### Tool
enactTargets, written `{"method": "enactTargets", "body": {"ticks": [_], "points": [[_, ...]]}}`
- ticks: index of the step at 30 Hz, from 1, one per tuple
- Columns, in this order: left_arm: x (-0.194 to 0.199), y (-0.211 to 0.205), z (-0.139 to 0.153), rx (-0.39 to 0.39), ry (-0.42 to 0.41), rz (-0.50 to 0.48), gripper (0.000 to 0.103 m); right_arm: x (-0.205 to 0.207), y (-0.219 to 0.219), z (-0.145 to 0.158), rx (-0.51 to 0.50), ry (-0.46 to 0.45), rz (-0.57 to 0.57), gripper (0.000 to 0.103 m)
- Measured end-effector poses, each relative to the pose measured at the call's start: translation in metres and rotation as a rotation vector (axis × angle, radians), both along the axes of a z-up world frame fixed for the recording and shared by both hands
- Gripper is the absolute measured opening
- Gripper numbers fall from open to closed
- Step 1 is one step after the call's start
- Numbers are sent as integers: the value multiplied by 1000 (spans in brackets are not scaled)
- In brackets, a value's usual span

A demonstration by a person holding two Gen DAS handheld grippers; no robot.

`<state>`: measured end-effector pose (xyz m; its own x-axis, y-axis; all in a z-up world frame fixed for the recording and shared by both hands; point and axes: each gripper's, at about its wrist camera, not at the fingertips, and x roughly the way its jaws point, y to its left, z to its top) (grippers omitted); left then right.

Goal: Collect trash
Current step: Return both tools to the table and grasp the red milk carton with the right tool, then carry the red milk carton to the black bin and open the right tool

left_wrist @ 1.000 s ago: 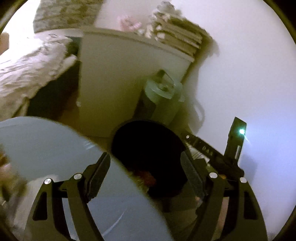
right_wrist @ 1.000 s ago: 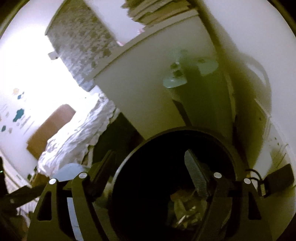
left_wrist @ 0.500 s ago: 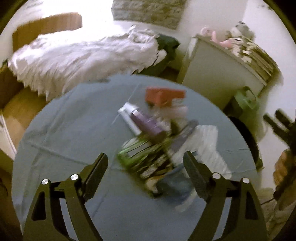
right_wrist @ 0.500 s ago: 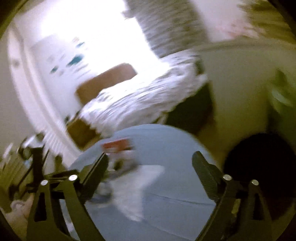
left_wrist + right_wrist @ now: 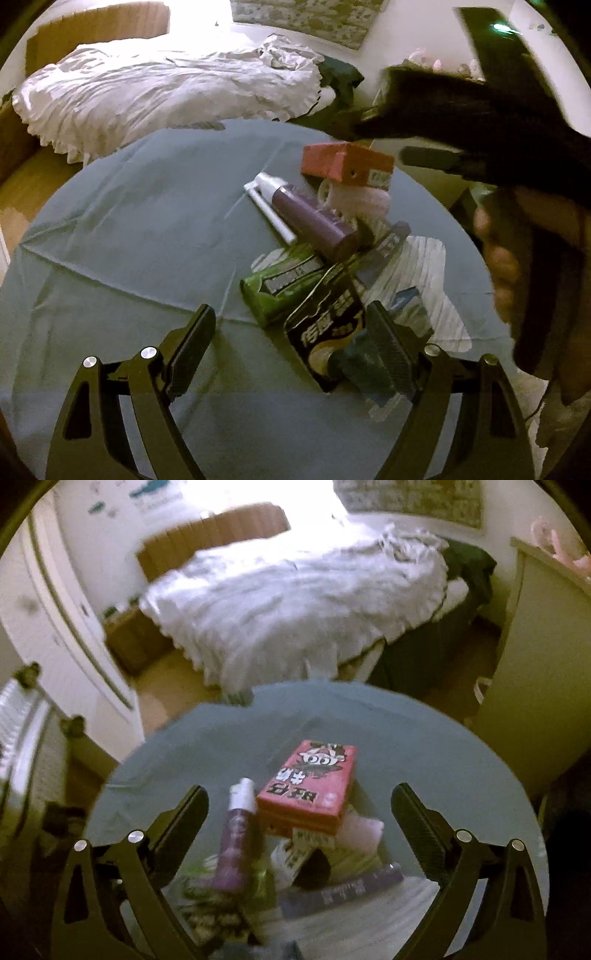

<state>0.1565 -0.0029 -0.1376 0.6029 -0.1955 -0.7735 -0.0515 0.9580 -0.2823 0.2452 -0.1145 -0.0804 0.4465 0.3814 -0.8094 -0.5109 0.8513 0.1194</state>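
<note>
Tools both stand wide and empty, my right tool (image 5: 299,827) having just opened further and swung from the bin to hang over the red carton (image 5: 308,784), my left tool (image 5: 291,349) beside the black packet (image 5: 327,328), bare desk (image 5: 122,236) to its left.

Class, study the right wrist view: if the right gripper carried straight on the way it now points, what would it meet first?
Probably the trash pile: the purple bottle and the red carton lie between the open jaws of the right gripper. Which comes first is unclear, as blur hides depth.
</note>
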Motion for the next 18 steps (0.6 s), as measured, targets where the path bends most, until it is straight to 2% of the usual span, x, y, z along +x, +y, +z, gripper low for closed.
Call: {"method": "enactTargets", "body": {"ticks": [1,2,3,7,10,13,14,15,16,18], "points": [[-1,0,-1,0,-4,3,83,4,7,-9,-34,9,-12,86],[-2,0,0,2,-4,4,83,7,7,-15,-53,23,-22,66],[-1,-1,0,5,-3,6,83,11,7,-23,-65,47,-33,57],[1,-4,1,-15,-10,9,83,5,-9,-27,-10,21,-48,54],[5,-13,0,17,-15,16,82,-10,-38,-13,119,-20,-45,54],[8,-23,-3,111,-42,32,58,-32,-78,5,245,-65,-54,54],[7,-24,-3,118,-56,31,54,-39,-92,8,265,-75,-67,54],[6,-22,-3,109,-68,32,50,-44,-102,11,282,-79,-75,54],[5,-20,-2,90,-77,30,38,-52,-118,11,315,-84,-84,54],[-3,-16,0,66,-103,17,25,-65,-144,12,336,-99,-111,54]]}}
